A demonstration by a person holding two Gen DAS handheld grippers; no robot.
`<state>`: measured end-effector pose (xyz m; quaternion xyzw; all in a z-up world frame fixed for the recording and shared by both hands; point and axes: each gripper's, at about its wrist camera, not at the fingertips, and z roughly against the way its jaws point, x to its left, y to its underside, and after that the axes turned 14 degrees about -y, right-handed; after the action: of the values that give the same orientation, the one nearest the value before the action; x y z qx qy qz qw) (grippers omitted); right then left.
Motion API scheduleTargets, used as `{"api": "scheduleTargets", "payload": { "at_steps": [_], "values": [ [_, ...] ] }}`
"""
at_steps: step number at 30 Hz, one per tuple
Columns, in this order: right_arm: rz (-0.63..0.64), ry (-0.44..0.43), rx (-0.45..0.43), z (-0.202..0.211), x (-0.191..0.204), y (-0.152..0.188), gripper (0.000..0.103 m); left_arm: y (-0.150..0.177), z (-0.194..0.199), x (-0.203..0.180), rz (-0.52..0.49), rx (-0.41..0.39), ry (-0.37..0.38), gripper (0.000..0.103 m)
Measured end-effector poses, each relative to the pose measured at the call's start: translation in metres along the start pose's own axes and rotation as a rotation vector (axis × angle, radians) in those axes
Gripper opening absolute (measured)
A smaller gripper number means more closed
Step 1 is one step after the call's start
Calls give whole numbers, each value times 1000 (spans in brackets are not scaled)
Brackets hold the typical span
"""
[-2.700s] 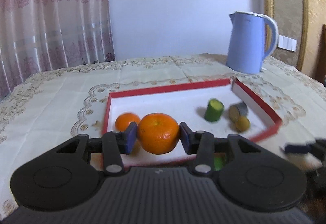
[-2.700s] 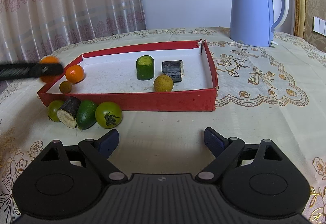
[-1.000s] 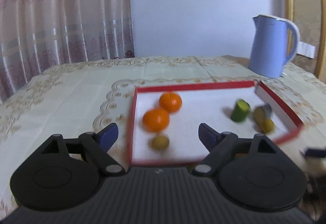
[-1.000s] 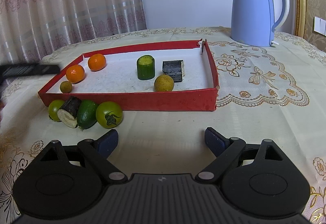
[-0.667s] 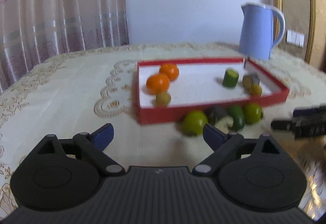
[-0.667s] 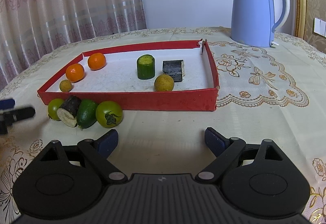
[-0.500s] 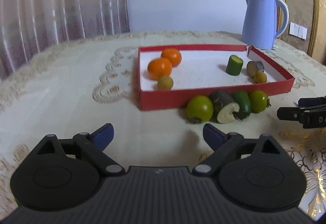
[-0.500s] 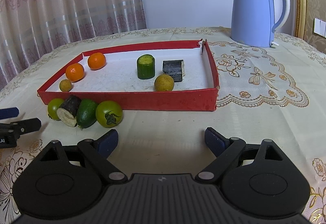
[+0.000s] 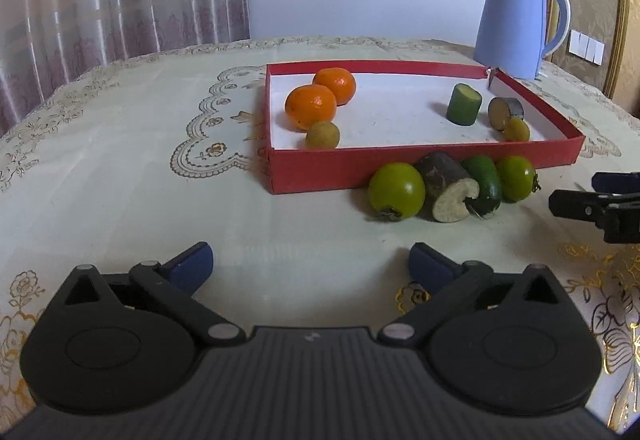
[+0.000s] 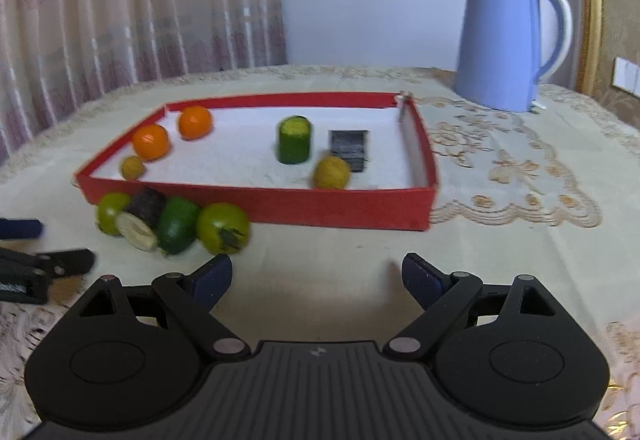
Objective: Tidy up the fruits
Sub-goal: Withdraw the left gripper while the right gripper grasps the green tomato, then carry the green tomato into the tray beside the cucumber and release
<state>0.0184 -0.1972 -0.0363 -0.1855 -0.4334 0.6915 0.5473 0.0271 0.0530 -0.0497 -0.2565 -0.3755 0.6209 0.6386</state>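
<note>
The red tray [image 9: 420,169] on the desk [image 9: 120,179] already held two oranges [image 9: 311,107], two small yellowish fruits and two cut pieces. Four items waited outside, touching its near wall: two green tomatoes [image 9: 396,191], a dark cut piece [image 9: 446,185] and a green fruit [image 9: 484,181]. The left gripper [image 9: 310,266] was spreading its fingers, empty; the right gripper [image 10: 316,278] stood open, empty. A blue kettle [image 10: 504,39] stood well clear behind.

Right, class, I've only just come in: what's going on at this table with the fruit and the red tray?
A person is sorting fruit into the red tray with two hand-held grippers. Two oranges already lie inside it. The left hand-held gripper holds nothing and its jaws are opening. The right hand-held gripper is open and holds nothing. Two green tomatoes and other pieces wait outside, against the tray's front wall.
</note>
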Motion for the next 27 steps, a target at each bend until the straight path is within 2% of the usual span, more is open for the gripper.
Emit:
{"api": "scheduleTargets", "payload": {
  "at_steps": [7, 9, 11, 14, 19, 21, 23, 27],
  "values": [
    [92, -4, -17, -10, 23, -8, 91, 0, 0, 1, 3, 2, 3, 103],
    [126, -3, -6, -16, 30, -9, 84, 0, 0, 1, 4, 2, 3, 103],
    [147, -8, 5, -21, 35, -12, 64, 0, 0, 1, 3, 2, 3, 103],
    [164, -21, 27, -29, 39, -14, 58, 0, 0, 1, 3, 2, 3, 103],
    [188, -21, 25, -32, 43, -15, 53, 0, 0, 1, 3, 2, 3, 103],
    [190, -32, 24, -33, 44, -15, 46, 0, 0, 1, 4, 2, 3, 103],
    [196, -54, 25, -33, 45, -14, 33, 0, 0, 1, 3, 2, 3, 103],
    [225, -39, 23, -33, 51, -13, 33, 0, 0, 1, 3, 2, 3, 103]
  ]
}}
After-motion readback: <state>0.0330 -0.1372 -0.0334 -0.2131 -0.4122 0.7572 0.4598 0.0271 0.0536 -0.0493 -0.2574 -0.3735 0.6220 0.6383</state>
